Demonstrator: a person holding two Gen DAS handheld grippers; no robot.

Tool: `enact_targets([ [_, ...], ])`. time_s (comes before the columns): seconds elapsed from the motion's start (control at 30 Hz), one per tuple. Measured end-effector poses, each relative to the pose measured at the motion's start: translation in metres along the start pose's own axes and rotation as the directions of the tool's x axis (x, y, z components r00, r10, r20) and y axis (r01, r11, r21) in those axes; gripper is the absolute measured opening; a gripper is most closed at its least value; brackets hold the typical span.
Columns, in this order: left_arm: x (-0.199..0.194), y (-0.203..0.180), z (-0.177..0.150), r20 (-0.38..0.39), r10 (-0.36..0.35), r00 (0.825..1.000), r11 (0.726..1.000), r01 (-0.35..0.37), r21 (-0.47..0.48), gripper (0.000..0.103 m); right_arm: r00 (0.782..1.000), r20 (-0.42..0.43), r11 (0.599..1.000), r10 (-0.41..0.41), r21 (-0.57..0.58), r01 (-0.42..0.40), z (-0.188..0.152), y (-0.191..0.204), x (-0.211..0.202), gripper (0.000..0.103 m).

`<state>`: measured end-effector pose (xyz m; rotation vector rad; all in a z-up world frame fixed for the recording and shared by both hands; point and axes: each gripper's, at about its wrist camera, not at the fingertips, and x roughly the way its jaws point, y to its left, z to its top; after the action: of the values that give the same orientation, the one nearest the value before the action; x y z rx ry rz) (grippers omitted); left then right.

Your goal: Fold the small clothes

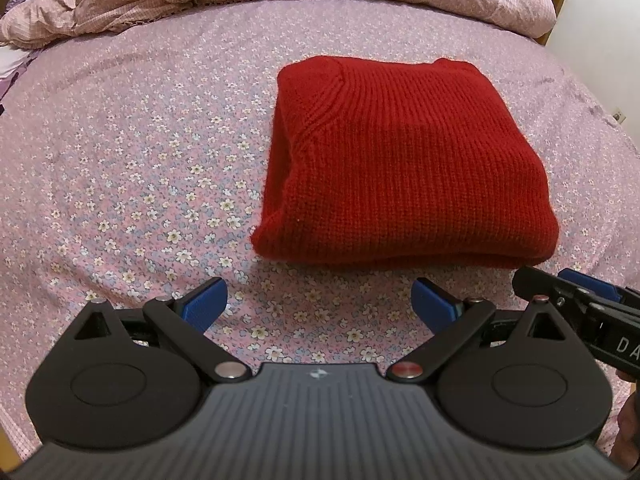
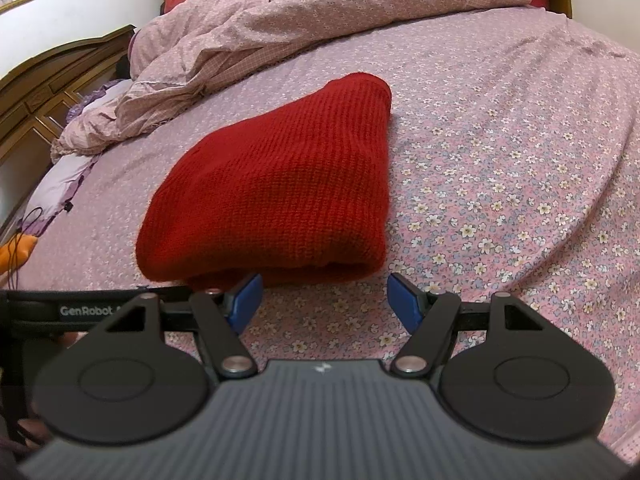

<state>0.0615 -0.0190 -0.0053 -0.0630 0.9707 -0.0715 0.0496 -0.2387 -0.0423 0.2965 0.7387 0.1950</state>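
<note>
The red ribbed knitted sweater (image 1: pixel 404 160) lay folded into a thick, neat rectangle on the pink flowered bed sheet (image 1: pixel 132 184), just ahead of both grippers. The left gripper (image 1: pixel 320 304) and the right gripper (image 2: pixel 322 300) had their blue fingers spread apart, holding nothing.

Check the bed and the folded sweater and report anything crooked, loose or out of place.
Nothing stands out. The red sweater lies folded in a compact block on the flowered sheet, no sleeve hanging out. Both grippers, left and right, sit open and empty. The rumpled quilt lies behind.
</note>
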Motion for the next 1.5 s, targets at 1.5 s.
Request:
enact_targets([
  [1.5, 0.0002, -0.0044, -0.0007, 0.003, 0.002, 1.000, 1.000, -0.002, 0.026, 0.100, 1.000, -0.002, 1.000, 0.002, 0.005, -0.002, 0.0013, -0.0018, 0.0012, 0.071],
])
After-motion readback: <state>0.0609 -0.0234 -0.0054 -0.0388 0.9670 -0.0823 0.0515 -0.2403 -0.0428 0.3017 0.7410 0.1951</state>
